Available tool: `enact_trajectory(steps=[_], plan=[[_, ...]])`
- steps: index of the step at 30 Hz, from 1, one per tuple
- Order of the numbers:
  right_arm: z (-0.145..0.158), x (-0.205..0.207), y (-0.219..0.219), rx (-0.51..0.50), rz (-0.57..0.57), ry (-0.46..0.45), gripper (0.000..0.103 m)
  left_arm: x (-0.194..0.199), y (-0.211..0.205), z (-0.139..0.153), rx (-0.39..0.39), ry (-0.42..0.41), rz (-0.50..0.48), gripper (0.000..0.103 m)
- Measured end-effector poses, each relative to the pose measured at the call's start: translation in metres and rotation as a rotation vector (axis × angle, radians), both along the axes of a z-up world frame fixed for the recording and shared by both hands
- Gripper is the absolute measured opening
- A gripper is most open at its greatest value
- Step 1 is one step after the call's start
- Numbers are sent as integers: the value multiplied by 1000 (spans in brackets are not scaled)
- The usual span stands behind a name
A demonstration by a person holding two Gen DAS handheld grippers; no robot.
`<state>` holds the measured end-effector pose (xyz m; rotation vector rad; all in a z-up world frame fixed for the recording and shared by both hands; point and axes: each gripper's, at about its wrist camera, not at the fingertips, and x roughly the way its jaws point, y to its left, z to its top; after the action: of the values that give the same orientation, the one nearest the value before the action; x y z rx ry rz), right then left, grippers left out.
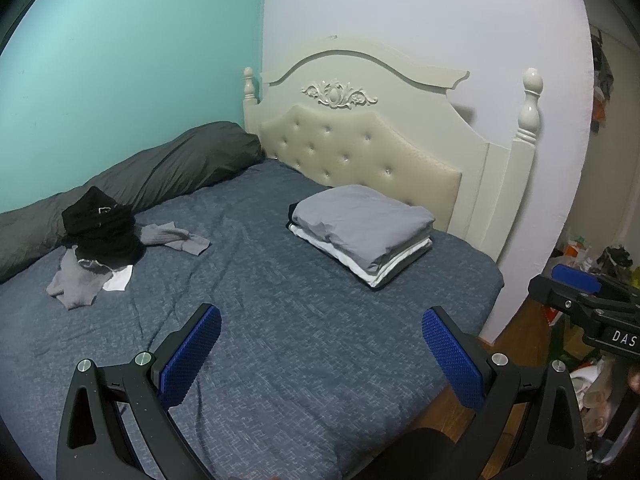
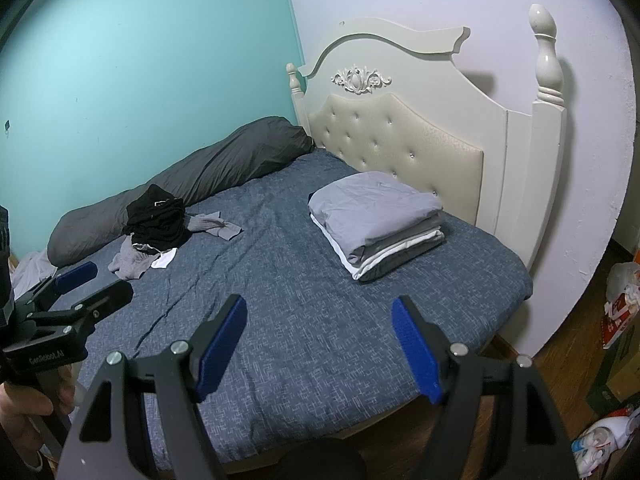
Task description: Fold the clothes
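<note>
The left gripper (image 1: 320,320) hangs over the near end of the bed (image 1: 304,360), jaws wide apart and holding nothing. The right gripper (image 2: 320,316) hangs beside it over the same end (also gaping, empty), both tilted downward.

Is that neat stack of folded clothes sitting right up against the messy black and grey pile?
No, the folded stack lies near the headboard, while the messy pile sits across the bed with bare blue cover between them.

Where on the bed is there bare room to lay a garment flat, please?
Free: the bedspread between the loose clothes heap and the folded stack, down to the near edge. Crowded: beside the grey bolster and by the headboard.
</note>
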<state>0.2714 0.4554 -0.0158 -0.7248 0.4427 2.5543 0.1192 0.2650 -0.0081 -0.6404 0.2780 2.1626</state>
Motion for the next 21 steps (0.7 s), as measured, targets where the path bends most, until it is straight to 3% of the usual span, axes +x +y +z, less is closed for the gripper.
enact_trajectory(steps=[21], plan=[[-3, 1, 0, -3, -7, -3, 76, -3, 0, -1, -3, 0, 17, 103]])
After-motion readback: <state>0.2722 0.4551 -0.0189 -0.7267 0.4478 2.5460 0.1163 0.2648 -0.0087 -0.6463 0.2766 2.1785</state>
